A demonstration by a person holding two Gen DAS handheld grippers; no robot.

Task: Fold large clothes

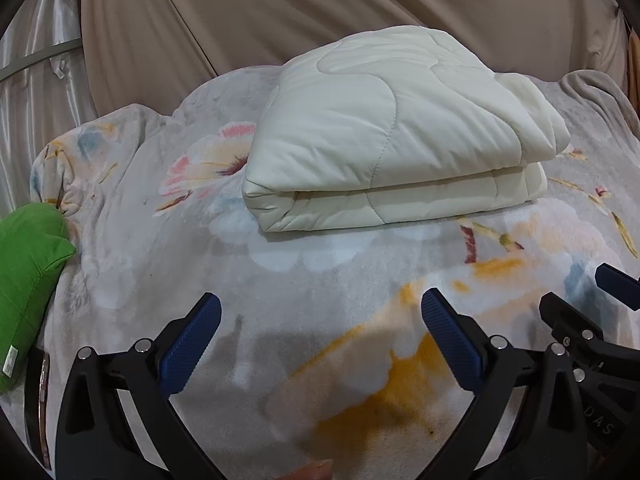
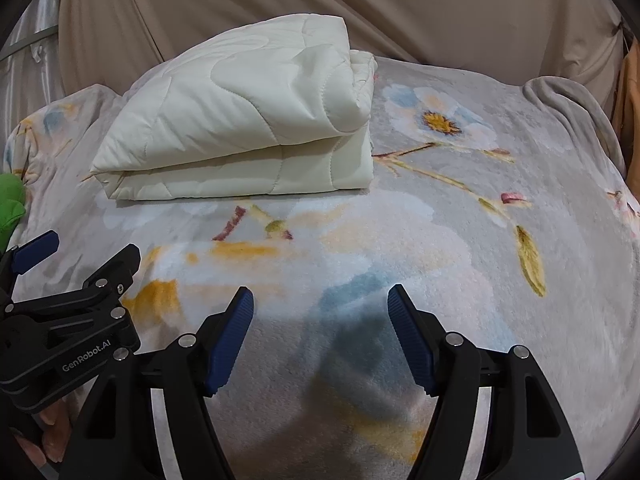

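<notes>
The cream-white quilted padded blanket (image 1: 396,132) lies folded into a thick, squarish bundle on the far half of the bed, several layers stacked, with a rounded fold edge facing the cameras and looser corners at its right end. Judging by how compact and even the bundle is, the folding looks essentially done; at most a small tidy of the upper layer's right corner, which bulges a little over the lower one, might be left.

The left gripper (image 1: 320,340) hovers over the near part of the bed with its blue-padded jaws spread wide and nothing between them. The right gripper (image 2: 320,334) sits just beside it, its jaws also well apart and empty. Both are well clear of the folded bundle and touch no cloth.

The bed is covered by a grey fleece bedspread with printed white, blue and orange flowers (image 2: 460,208), soft and slightly rumpled along its far and left edges. At the left edge rests a bright green fabric cushion (image 1: 28,280) with a small white label. Behind the bed hangs a broad beige draped cloth (image 1: 320,12) that fills the background, with a strip of shiny silvery curtain (image 1: 36,88) at far left. A sliver of orange material shows at the far right edge; what it is I cannot tell.
</notes>
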